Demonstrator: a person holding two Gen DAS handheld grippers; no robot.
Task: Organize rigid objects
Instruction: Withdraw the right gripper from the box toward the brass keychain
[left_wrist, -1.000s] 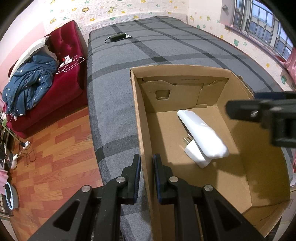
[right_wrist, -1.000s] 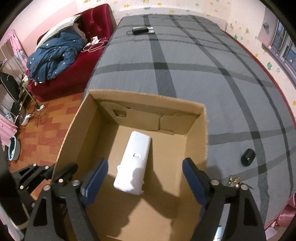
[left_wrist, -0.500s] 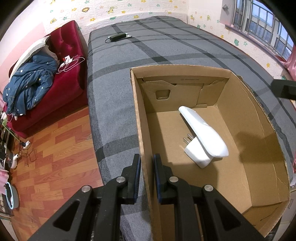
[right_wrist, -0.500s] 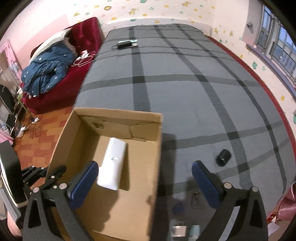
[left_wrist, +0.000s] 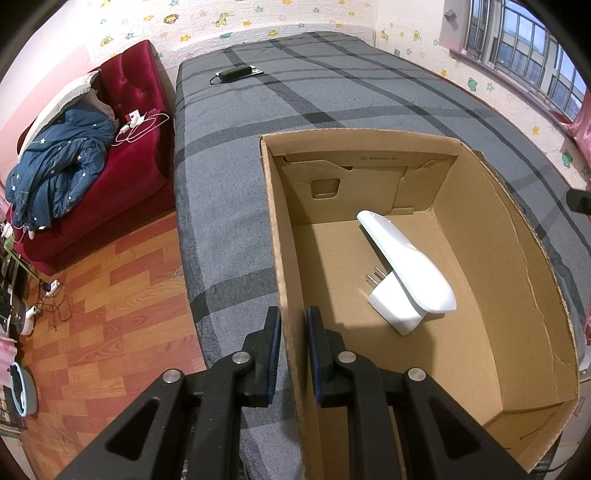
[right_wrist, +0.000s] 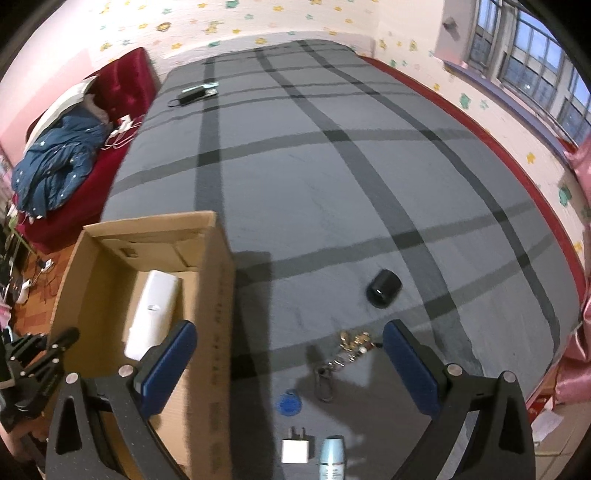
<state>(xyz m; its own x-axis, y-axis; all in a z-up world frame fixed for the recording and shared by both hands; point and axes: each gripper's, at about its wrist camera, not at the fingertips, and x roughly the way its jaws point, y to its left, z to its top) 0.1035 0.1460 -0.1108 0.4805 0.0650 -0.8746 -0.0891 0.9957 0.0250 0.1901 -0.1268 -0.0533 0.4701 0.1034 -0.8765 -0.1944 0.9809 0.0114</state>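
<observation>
The left wall of the cardboard box (left_wrist: 284, 258) is being clamped between the blue pads of the left gripper (left_wrist: 293, 339), at the box's near left corner. Inside, toward the far right of the box floor, a white plug-in device (left_wrist: 406, 269) is being held at a tilt on its plug block, prongs exposed. The right gripper (right_wrist: 290, 363) is being held with its jaws spread wide and nothing between them, above the near edge of the bed (right_wrist: 332, 184), just right of the box (right_wrist: 218, 295). Under it, a white charger plug (right_wrist: 296, 450), a pale blue tube (right_wrist: 332, 458), a blue tag (right_wrist: 289, 402) and a key bunch (right_wrist: 347, 350) are being shown lying on the cover. Farther out, a small black cylinder (right_wrist: 384, 293) is lying alone. Near the bed's far left corner, a black adapter (right_wrist: 194, 92) is being seen.
</observation>
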